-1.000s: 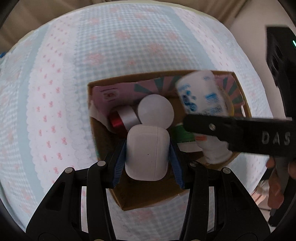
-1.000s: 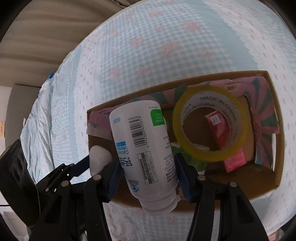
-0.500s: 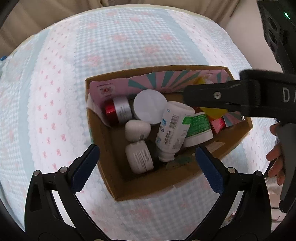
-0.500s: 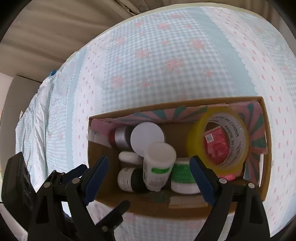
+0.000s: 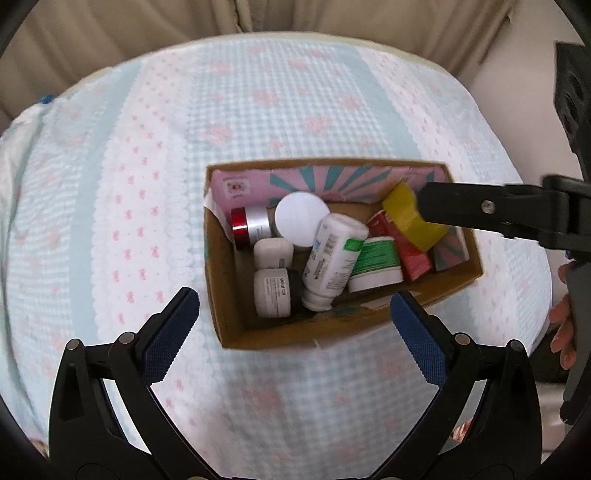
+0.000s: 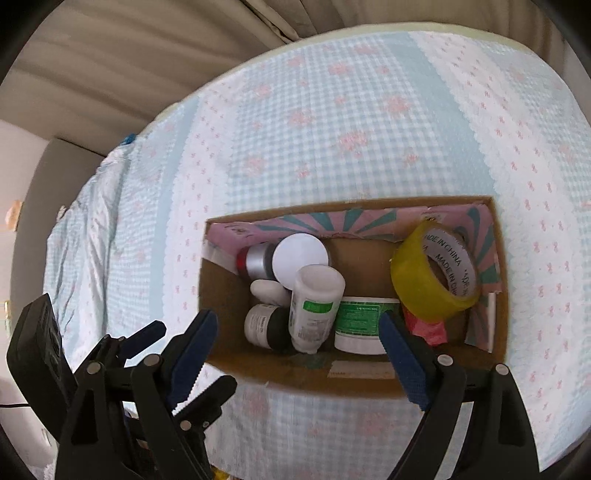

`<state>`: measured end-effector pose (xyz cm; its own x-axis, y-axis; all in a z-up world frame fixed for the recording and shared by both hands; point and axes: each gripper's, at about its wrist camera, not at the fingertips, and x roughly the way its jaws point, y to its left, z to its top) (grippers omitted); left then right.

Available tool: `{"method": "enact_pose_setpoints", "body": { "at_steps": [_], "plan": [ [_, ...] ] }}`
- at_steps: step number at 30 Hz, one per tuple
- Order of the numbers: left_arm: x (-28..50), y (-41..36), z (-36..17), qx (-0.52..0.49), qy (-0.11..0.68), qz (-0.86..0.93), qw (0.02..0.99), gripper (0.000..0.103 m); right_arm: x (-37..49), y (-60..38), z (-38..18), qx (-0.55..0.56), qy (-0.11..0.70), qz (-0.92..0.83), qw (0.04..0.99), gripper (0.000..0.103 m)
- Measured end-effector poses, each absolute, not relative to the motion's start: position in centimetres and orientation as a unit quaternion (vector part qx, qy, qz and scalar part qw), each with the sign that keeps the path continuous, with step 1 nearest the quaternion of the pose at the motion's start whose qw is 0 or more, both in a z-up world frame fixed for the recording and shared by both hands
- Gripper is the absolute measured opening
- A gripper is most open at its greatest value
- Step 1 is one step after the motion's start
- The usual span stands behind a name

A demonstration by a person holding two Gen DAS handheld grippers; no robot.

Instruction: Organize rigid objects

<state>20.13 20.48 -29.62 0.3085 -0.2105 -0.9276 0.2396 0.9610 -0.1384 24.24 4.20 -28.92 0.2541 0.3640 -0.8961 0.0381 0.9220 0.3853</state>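
An open cardboard box (image 5: 236, 317) (image 6: 218, 295) lies on the bed. In it are a white earbud case (image 5: 272, 252) (image 6: 267, 290), a tall white bottle (image 5: 334, 260) (image 6: 314, 306), a green-labelled jar (image 5: 375, 269) (image 6: 358, 317), a small white bottle (image 5: 271, 297) (image 6: 258, 325), a white round lid (image 5: 302, 219) (image 6: 300, 258), a red-and-silver can (image 5: 249, 228) (image 6: 255, 260), a red packet (image 5: 400, 243) and a yellow tape roll (image 5: 412, 218) (image 6: 432, 280). My left gripper (image 5: 291, 325) is open and empty above the box's near edge. My right gripper (image 6: 299, 343) is open and empty there too.
The bed wears a pale blue and white checked cover (image 5: 258, 110) (image 6: 351, 110) with pink flowers. Beige curtains (image 5: 258, 18) hang behind. The right gripper's arm (image 5: 498, 212) crosses the box's right end in the left wrist view. The left gripper shows at the lower left (image 6: 110, 369).
Both grippers opened and let go: the earbud case and the tall white bottle now lie in the box. Both grippers have pulled back and up from it.
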Motion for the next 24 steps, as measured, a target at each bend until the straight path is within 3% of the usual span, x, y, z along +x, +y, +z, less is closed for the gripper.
{"method": "enact_pose_setpoints", "body": {
  "at_steps": [7, 17, 24],
  "plan": [
    [17.5, 17.5, -20.2, 0.008, 0.533, -0.107, 0.839, 0.103, 21.0, -0.6, -21.0, 0.14, 0.571, 0.116, 0.8, 0.087],
    [12.1, 13.6, -5.4, -0.008, 0.404, -0.083, 0.911, 0.103, 13.8, -7.8, -7.3, 0.049, 0.478, 0.067, 0.874, 0.087],
    [7.9, 12.0, -0.5, -0.009, 0.333, -0.076, 0.94, 0.103, 9.2, -9.1, -2.3, 0.04, 0.402, 0.037, 0.914, 0.087]
  ]
}}
